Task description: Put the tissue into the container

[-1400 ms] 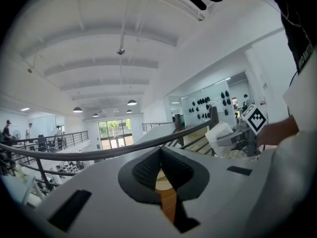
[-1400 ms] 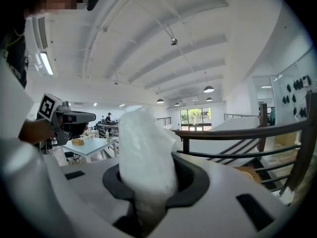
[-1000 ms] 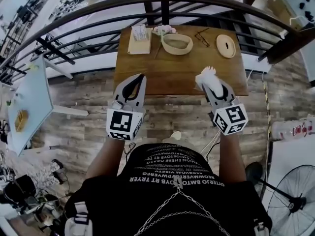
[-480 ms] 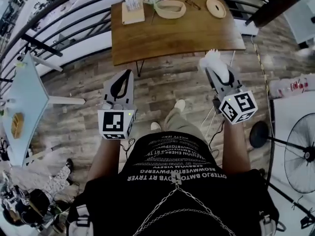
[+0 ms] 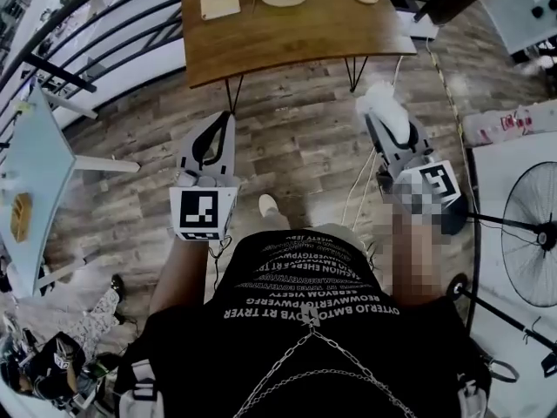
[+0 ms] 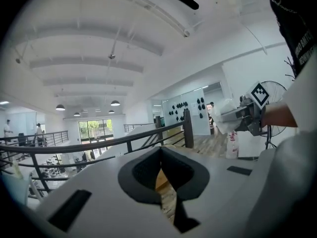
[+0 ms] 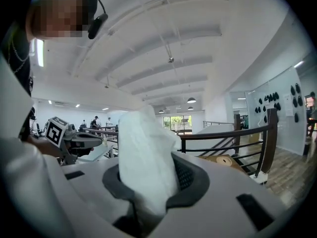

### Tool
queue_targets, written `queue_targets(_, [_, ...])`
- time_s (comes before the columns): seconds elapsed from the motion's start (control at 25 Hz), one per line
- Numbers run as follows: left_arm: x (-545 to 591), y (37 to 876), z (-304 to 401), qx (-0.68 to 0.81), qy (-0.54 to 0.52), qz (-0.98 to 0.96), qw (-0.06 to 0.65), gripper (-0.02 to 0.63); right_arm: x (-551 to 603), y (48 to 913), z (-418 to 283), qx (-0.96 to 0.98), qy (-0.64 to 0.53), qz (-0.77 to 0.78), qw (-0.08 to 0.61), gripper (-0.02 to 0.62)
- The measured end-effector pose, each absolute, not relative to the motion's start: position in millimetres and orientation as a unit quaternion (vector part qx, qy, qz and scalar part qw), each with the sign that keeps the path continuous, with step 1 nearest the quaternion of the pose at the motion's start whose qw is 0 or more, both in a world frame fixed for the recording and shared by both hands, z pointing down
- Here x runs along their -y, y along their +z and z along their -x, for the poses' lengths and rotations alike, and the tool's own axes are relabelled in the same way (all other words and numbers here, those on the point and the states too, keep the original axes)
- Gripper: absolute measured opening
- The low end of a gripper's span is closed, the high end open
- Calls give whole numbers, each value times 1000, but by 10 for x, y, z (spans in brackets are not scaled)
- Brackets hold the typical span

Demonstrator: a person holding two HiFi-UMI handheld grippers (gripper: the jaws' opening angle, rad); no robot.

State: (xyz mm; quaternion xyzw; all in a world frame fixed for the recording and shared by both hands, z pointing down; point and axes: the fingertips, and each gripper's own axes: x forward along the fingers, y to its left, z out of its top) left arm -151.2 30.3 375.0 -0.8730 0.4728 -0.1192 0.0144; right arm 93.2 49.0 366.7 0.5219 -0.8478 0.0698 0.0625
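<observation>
You hold both grippers out in front of you over the floor (image 5: 300, 142), pointing at the table (image 5: 296, 33). Right gripper (image 5: 387, 127): clamped on the tissue (image 5: 380, 101). Left gripper (image 5: 219, 124): jaws together, empty. Tissue: white, crumpled, bulging past the jaw tips, well apart from the table.

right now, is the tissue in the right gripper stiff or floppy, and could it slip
Probably soft and floppy: the tissue bunches up crumpled in the right gripper. Likely very light, since its top stands above the jaws unsupported. It might tear or slip if tugged; only its lower part is pinched.
</observation>
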Motion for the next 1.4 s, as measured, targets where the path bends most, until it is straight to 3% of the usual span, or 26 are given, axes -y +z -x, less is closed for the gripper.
queue_targets(0.24, [-852, 3750, 1452, -493, -119, 862, 19, 25, -1046, 3709, -969, 861, 61, -501, 65, 118])
queue_targets(0.76, [-2921, 3817, 557, -522, -125, 844, 4, 25, -3007, 3923, -1906, 875, 75, -475, 49, 118])
queue_targets(1.4, [-3917, 3318, 489, -525, -115, 843, 23, 25, -3805, 3647, -1799, 888, 71, -452, 33, 118])
